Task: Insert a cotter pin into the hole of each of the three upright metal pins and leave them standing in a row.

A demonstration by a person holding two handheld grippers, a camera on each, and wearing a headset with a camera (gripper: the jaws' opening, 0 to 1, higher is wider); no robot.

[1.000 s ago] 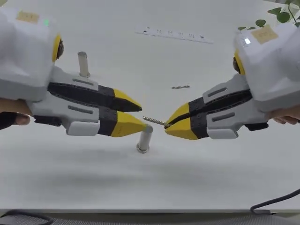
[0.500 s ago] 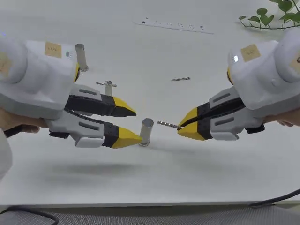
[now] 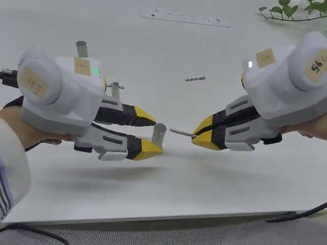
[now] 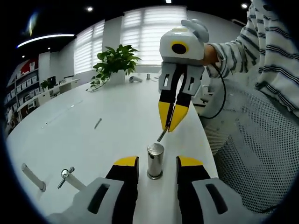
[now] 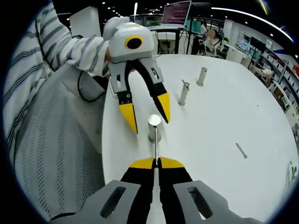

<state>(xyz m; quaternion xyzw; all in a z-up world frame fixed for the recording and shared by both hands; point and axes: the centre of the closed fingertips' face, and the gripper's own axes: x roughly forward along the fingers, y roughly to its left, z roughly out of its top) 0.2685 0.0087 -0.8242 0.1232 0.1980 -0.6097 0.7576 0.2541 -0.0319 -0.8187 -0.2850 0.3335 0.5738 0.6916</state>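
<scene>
One pin (image 3: pixel 159 131) is standing near the front of the desk (image 3: pixel 168 189), between the jaws of the left tool (image 3: pixel 158 136). Those jaws are spread wide, and in the left gripper view a gap is showing on each side of the pin (image 4: pixel 155 161), so nothing is clamping it. The right tool (image 3: pixel 194 136) is pinching a cotter (image 3: pixel 181 133) in closed jaws and aiming its free end at the upper part of the pin, just short of it.

Behind the left tool a middle pin (image 3: pixel 115 91) is standing with what looks like a cotter through its top, and a far pin (image 3: pixel 82 49) is standing bare beyond it. A spare cotter (image 3: pixel 196 79) is lying well apart on the desk, with a power strip (image 3: pixel 186 18) and a plant (image 3: pixel 291 10) at the far edge.

Trouble could be coming from the loose pin: if the cotter is meeting solid metal instead of the hole, the push could be tipping or sliding the pin away. The cotter is being held only by one end, so it could be swivelling in the jaws under load. The left jaws, if closing unevenly, could be nudging the pin off line.

I am not seeing the hole in the near pin in any view, so I cannot tell whether it is facing the cotter. The cotter's head is buried in the right jaws, and the far pin is partly cut off by the left tool's body.
</scene>
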